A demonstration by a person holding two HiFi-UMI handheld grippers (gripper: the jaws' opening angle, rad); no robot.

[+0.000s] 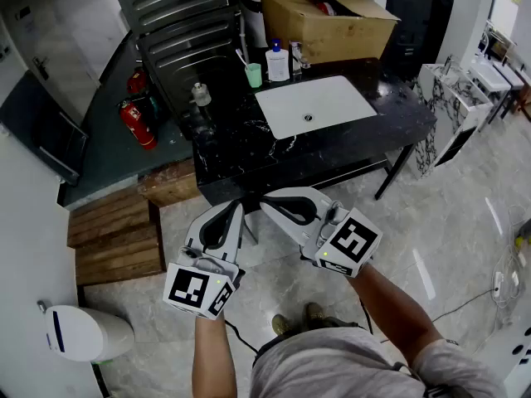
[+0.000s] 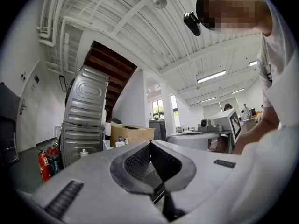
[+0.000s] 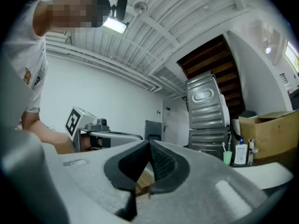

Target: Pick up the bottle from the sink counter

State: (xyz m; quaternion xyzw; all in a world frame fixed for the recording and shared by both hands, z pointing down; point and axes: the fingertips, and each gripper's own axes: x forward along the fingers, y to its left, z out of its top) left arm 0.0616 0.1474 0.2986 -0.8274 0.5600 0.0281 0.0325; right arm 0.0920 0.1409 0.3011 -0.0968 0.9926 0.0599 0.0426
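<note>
A white pump bottle with a blue top [image 1: 277, 61] stands at the back of the black sink counter [image 1: 241, 152], next to a green cup [image 1: 254, 75]. It also shows small in the left gripper view as the bottle [image 2: 119, 142] and in the right gripper view as the bottle [image 3: 241, 154]. My left gripper [image 1: 240, 206] and right gripper [image 1: 264, 203] hang side by side in front of the counter's near edge, far short of the bottle. Both are shut with nothing between the jaws, and their tips almost touch each other.
A white sink basin [image 1: 315, 106] is set in the counter, and a small pale dispenser [image 1: 202, 95] stands at its left end. Behind are a cardboard box [image 1: 328, 19] and a metal appliance [image 1: 178, 23]. Fire extinguishers [image 1: 137, 123], wooden steps [image 1: 116, 235] and a white bin [image 1: 83, 334] lie left.
</note>
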